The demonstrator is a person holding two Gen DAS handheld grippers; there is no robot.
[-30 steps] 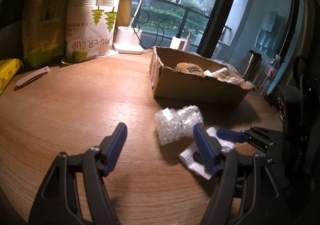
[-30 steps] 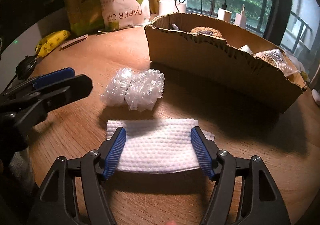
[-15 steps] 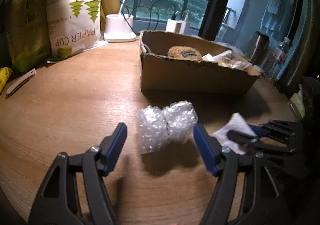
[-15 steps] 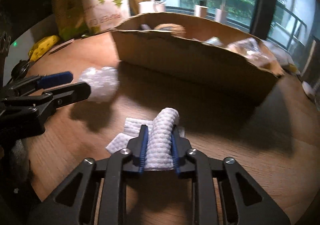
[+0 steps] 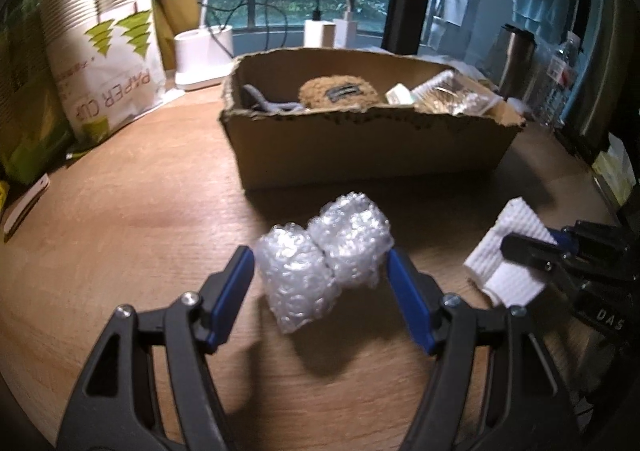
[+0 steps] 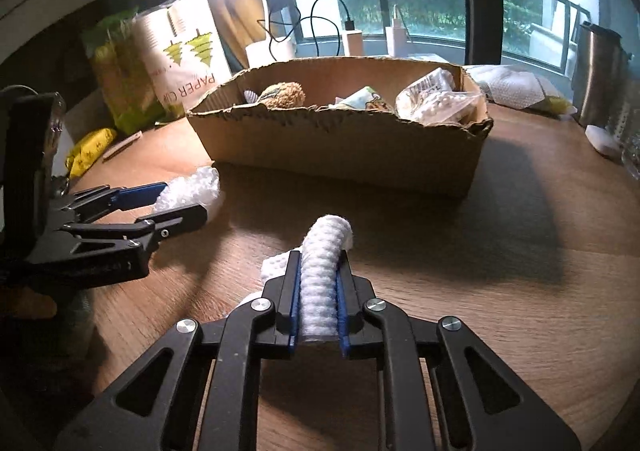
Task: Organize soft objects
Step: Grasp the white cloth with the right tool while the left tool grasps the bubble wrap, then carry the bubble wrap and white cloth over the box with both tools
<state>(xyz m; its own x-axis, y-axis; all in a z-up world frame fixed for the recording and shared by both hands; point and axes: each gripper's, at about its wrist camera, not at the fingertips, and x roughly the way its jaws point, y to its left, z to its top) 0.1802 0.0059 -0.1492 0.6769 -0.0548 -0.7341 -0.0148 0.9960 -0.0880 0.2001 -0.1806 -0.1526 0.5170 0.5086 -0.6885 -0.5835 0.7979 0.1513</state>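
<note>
While the left gripper (image 5: 320, 283) hangs over the wooden table (image 5: 132, 235) with its blue-padded fingers spread wide, a wad of bubble wrap (image 5: 324, 251) sits between them, the right pad touching or nearly touching it and the left pad just clear. Off to the right, the right gripper (image 6: 319, 291) has its fingers pressed together, pinching a folded white cloth (image 6: 322, 267) whose end curls up above the tips. Behind both stands a torn cardboard box (image 6: 340, 139) holding a brown fuzzy thing (image 5: 338, 93) and some plastic packets (image 6: 438, 101).
</note>
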